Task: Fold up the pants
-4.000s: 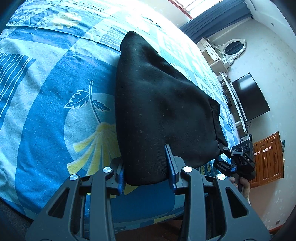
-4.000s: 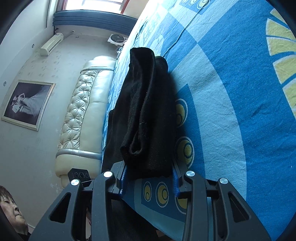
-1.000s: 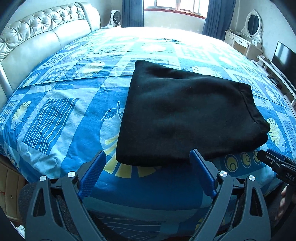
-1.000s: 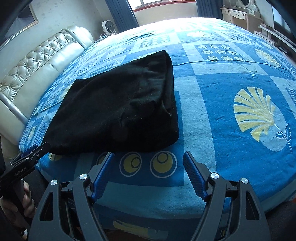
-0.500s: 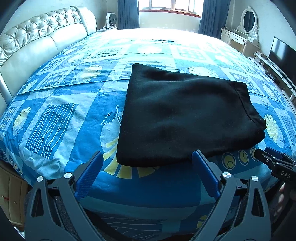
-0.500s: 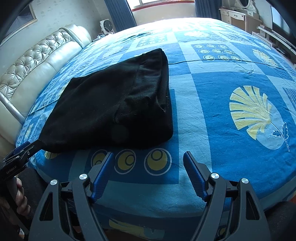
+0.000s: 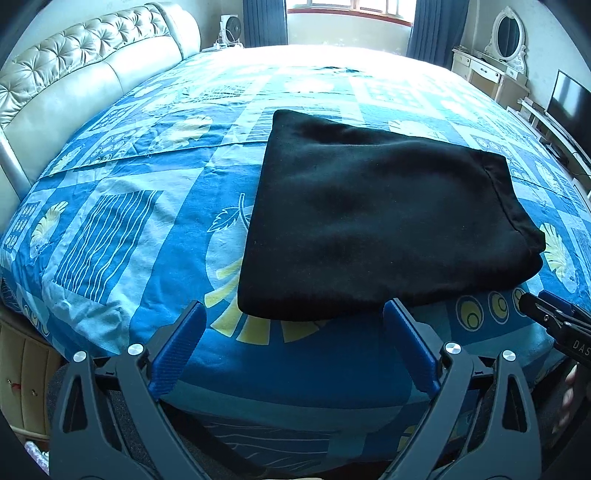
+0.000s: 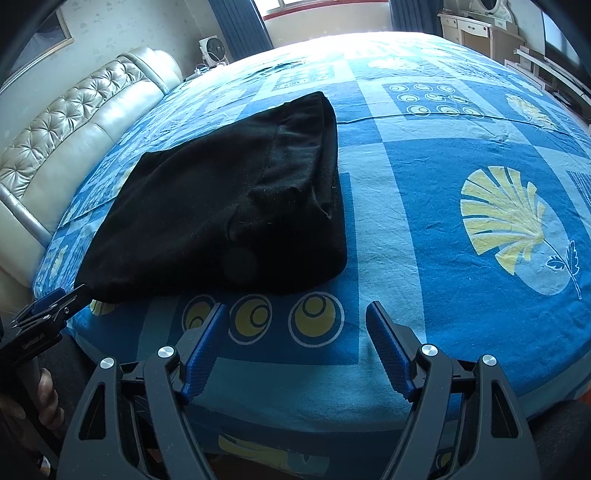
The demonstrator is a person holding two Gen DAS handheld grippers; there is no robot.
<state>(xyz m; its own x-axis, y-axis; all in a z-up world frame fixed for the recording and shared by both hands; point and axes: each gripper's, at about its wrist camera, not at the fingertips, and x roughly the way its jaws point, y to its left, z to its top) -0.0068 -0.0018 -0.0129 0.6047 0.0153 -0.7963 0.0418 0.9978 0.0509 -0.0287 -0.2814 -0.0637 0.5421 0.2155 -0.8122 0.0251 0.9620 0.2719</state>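
The black pants [image 7: 376, 218] lie folded into a flat, roughly square bundle on the blue patterned bedspread [image 7: 122, 229], near the bed's front edge. They also show in the right wrist view [image 8: 236, 206]. My left gripper [image 7: 293, 317] is open and empty, just short of the bundle's near left edge, not touching it. My right gripper [image 8: 295, 317] is open and empty, a short way back from the bundle's near right corner. The right gripper also shows at the right edge of the left wrist view [image 7: 532, 302].
A tufted cream headboard [image 7: 74, 77] runs along the left. A dresser with an oval mirror [image 7: 506, 33] and a TV [image 7: 572, 99] stand at the right. A window with dark curtains [image 7: 347, 14] is at the back. The bed edge drops off just below both grippers.
Four seconds ago both grippers were shut on the pants; now both are open and the pants lie flat. Over the last second both grippers pulled back slightly from the bundle.
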